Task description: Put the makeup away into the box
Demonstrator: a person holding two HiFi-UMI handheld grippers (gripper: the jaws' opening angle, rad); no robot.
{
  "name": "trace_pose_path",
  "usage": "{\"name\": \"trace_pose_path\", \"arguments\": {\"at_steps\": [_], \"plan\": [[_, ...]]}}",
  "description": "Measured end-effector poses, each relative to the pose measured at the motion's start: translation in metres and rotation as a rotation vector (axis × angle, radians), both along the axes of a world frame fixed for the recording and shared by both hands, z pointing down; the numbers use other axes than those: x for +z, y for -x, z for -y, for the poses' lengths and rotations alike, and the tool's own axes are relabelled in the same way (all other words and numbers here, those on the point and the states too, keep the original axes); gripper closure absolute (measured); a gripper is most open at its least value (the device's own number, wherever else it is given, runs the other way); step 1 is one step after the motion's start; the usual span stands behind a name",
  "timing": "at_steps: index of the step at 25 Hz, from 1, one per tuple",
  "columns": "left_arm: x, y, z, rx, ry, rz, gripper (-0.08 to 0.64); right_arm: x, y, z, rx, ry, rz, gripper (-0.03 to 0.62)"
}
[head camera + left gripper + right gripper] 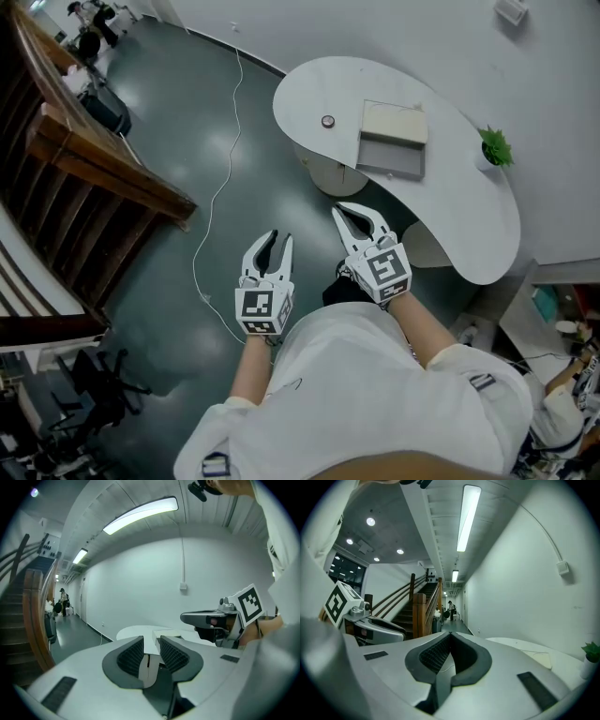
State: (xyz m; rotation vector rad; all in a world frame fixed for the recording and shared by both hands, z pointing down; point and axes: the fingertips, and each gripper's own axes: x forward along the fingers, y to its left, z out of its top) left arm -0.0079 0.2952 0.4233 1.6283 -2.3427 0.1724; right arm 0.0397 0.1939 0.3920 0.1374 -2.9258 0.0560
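Observation:
A white curved table (pixel 469 234) stands ahead of me. On it lies an open box (pixel 394 141) with a beige lid and a grey tray. A small round makeup item (pixel 327 121) sits to the left of the box. Both grippers hang in the air over the dark floor, short of the table. My left gripper (pixel 278 236) is open, with a narrow gap between its pads (pixel 130 656) and nothing in it. My right gripper (pixel 345 208) is nearer the table, and its tips meet with nothing held (pixel 450 634).
A potted plant (pixel 494 145) stands at the table's right end. A wooden stair railing (pixel 103 169) runs along the left. A thin white cable (pixel 220 187) trails over the floor. An office chair (pixel 98 384) is at the lower left. People stand far down the corridor (pixel 449 609).

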Motion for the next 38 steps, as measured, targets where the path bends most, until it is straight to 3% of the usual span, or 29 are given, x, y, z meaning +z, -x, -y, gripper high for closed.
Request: {"name": "trace_pose_path", "arguments": {"at_steps": [5, 13, 21, 30, 38], "plan": [[0.006, 0.032, 0.063, 0.008, 0.027, -0.017, 0.437, 0.0, 0.032, 0.057, -0.01, 0.01, -0.001, 0.594], [0.024, 0.053, 0.151, 0.106, 0.063, -0.047, 0.439, 0.026, 0.052, 0.135, 0.025, 0.05, -0.053, 0.594], [0.045, 0.117, 0.215, 0.176, 0.115, -0.066, 0.439, 0.046, 0.091, 0.197, 0.108, 0.073, -0.088, 0.594], [0.097, 0.197, 0.309, 0.436, 0.224, -0.072, 0.439, 0.074, 0.161, 0.27, 0.281, 0.094, -0.17, 0.594], [0.166, 0.227, 0.367, 0.647, 0.34, -0.07, 0.439, 0.104, 0.175, 0.304, 0.455, 0.133, -0.285, 0.594]]}}
